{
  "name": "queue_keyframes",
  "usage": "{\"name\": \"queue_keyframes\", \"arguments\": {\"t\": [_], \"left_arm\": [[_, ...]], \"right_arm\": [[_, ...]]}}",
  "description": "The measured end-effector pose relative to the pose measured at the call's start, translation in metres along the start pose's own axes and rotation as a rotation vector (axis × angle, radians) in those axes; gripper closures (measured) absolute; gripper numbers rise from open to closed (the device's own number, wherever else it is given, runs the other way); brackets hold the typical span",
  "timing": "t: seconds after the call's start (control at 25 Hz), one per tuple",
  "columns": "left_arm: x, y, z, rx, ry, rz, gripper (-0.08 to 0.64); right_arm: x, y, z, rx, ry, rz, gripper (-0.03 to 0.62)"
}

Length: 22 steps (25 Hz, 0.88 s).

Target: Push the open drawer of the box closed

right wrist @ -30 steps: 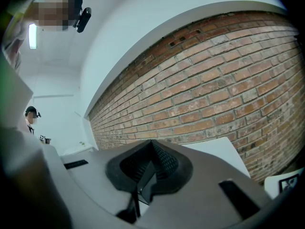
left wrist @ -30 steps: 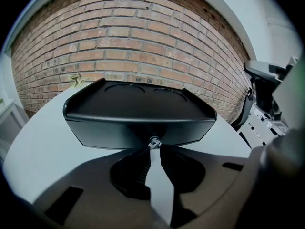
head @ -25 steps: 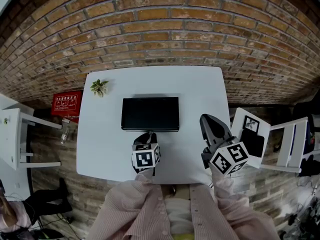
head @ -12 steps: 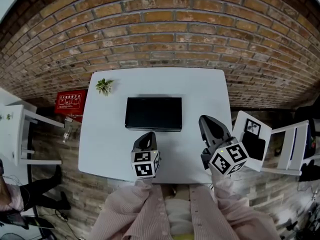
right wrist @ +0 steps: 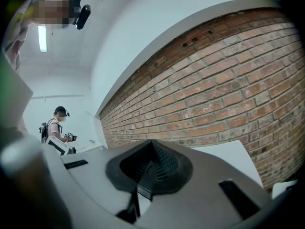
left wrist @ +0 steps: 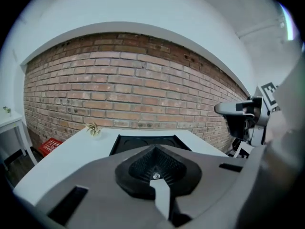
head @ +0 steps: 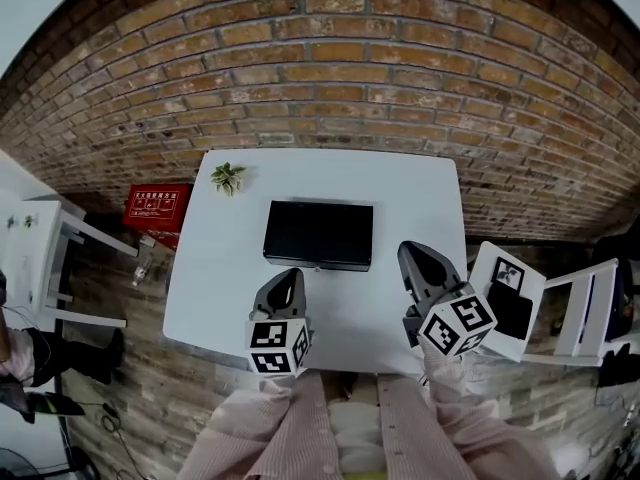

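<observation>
box (head: 318, 234): mid bench (head: 215, 278); drawer looks pushed in | left tongs (head: 285, 284): backed off box; pinched tight, empty | right tongs (head: 421, 260): tight, empty, beside | job looks done

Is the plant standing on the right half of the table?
No, the plant stands near the far left corner of the table, to the left of the box.
</observation>
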<state>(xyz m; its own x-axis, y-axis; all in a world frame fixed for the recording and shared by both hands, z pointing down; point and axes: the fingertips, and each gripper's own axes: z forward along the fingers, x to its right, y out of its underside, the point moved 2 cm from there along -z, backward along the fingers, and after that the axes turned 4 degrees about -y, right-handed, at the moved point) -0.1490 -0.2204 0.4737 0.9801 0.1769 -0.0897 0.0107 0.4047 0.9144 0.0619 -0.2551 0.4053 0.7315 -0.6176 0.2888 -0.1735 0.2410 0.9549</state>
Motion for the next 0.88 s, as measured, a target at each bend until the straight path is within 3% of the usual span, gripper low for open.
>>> {"name": "queue_keyframes", "arguments": {"t": [0.88], "left_arm": [[-0.034,-0.061,-0.089,0.203,-0.082,-0.019,0.565]], "right_arm": [[-0.029,-0.016,-0.005,0.013,-0.065,-0.058,0.591]]}}
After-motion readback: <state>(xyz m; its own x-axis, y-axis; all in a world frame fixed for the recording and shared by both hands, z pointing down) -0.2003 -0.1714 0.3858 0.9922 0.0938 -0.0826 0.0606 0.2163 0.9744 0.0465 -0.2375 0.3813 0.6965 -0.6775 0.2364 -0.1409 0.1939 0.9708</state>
